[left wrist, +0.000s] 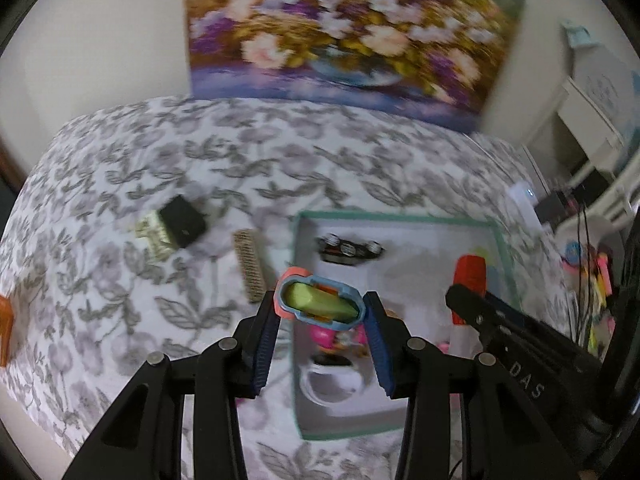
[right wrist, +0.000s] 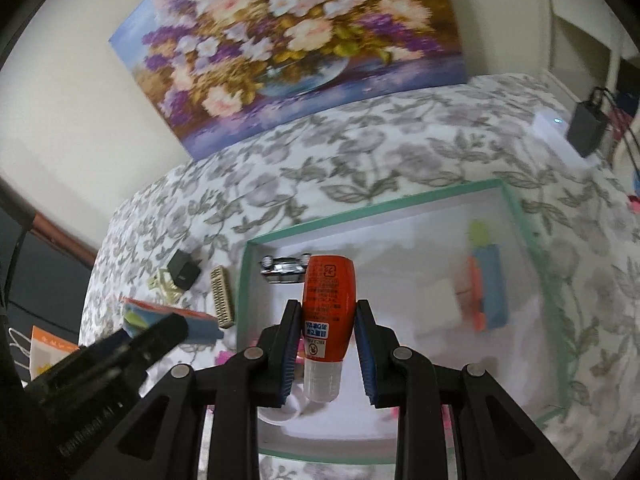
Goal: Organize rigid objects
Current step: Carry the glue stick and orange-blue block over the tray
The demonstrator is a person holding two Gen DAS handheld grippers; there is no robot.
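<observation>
My left gripper (left wrist: 320, 308) is shut on a blue, orange and green plastic toy block (left wrist: 318, 300), held over the left edge of a white box with a teal rim (left wrist: 400, 218). My right gripper (right wrist: 328, 312) is shut on an orange-labelled bottle (right wrist: 328, 292) with a clear cap, held above the same box (right wrist: 360, 216); the bottle also shows in the left wrist view (left wrist: 470, 276). Inside the box lie a black and chrome piece (left wrist: 350, 250), a pink toy (left wrist: 328, 336), a white ring-shaped object (left wrist: 332, 384) and another blue-orange-green block (right wrist: 486, 280).
On the floral bedspread (left wrist: 200, 160), left of the box, lie a black cube (left wrist: 182, 222) on a yellowish item and a woven beige strip (left wrist: 250, 266). A flower painting (left wrist: 340, 32) leans on the wall behind. A white device and cables (right wrist: 576, 132) sit at the right.
</observation>
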